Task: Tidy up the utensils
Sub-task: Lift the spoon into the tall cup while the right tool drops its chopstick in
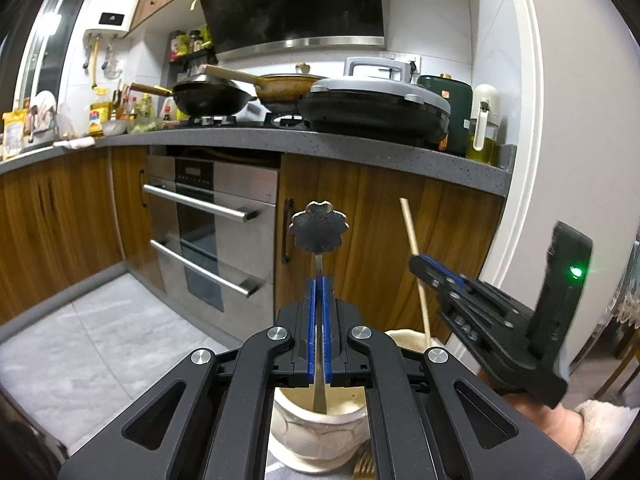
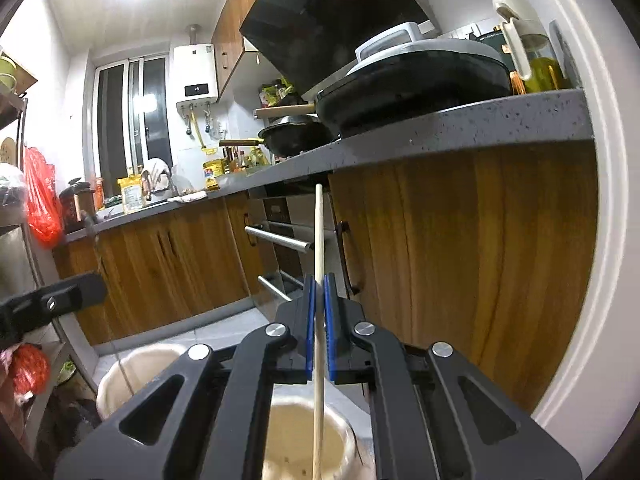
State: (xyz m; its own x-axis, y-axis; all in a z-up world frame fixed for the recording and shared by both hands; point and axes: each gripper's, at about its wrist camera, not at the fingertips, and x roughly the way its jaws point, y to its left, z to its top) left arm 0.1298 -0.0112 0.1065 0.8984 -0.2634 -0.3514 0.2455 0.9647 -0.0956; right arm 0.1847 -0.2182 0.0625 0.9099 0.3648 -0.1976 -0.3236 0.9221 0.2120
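Observation:
My left gripper (image 1: 319, 280) is shut on a metal utensil with a flower-shaped end (image 1: 319, 227); its other end reaches down into a cream ceramic holder (image 1: 316, 436) just below. My right gripper (image 2: 319, 280) is shut on a wooden chopstick (image 2: 318, 232), which stands upright with its lower end inside a second cream holder (image 2: 304, 444). The right gripper also shows in the left wrist view (image 1: 424, 264), holding the chopstick (image 1: 410, 226) to the right. Part of the left gripper (image 2: 52, 304) shows at the left of the right wrist view.
A grey countertop (image 1: 360, 148) with pans, an electric griddle (image 1: 376, 100) and an oil bottle (image 1: 484, 128) runs above wooden cabinets and a steel oven (image 1: 212, 220). A white bucket (image 2: 132, 372) stands on the tiled floor. A white door frame (image 2: 608, 200) is at the right.

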